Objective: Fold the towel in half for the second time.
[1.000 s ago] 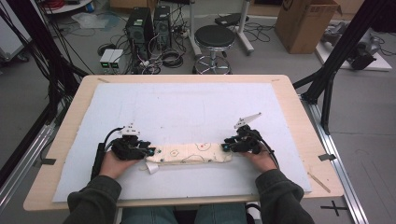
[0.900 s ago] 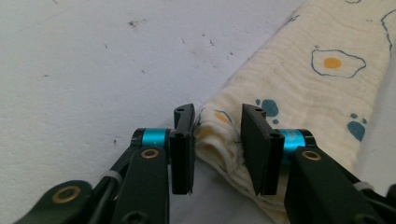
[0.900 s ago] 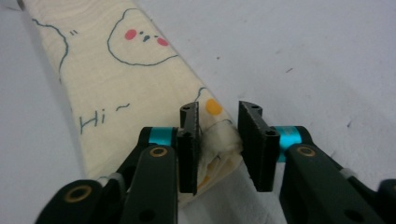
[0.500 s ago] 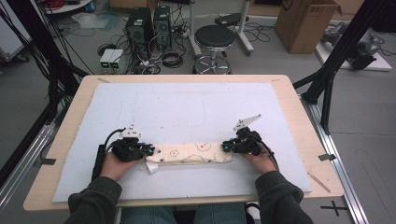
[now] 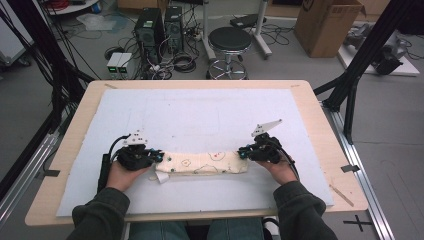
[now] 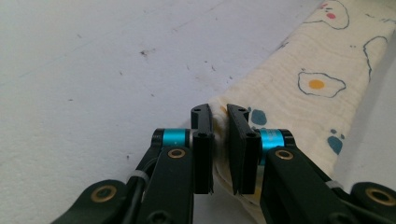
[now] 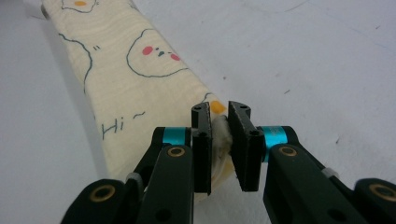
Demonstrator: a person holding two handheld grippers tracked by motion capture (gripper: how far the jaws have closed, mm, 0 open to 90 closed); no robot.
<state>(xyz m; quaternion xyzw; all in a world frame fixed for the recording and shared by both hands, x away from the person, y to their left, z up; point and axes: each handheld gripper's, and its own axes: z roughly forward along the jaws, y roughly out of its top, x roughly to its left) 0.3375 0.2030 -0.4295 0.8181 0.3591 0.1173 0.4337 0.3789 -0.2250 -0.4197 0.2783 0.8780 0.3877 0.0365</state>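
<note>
A cream cloth [image 5: 205, 162] printed with fried eggs and small faces lies folded into a long narrow strip near the table's front edge. My left gripper [image 5: 159, 158] is shut on the strip's left end, and cream fabric [image 6: 322, 70] shows pinched between its jaws [image 6: 220, 116]. At the right end my right gripper [image 5: 242, 151] is shut on the cloth [image 7: 135, 65], with a wad of fabric squeezed between its jaws [image 7: 219, 114]. Both hands rest low on the mat.
A white mat [image 5: 200, 115] covers most of the wooden table [image 5: 310, 105]. Behind the table stand a black stool [image 5: 230, 40], computer towers [image 5: 160, 25] with cables, and a cardboard box [image 5: 325, 22]. Black frame posts [image 5: 360, 65] rise at the right.
Both grippers stay shut on the cloth's ends. The strip and hands have barely shifted, perhaps slightly toward the front edge.
</note>
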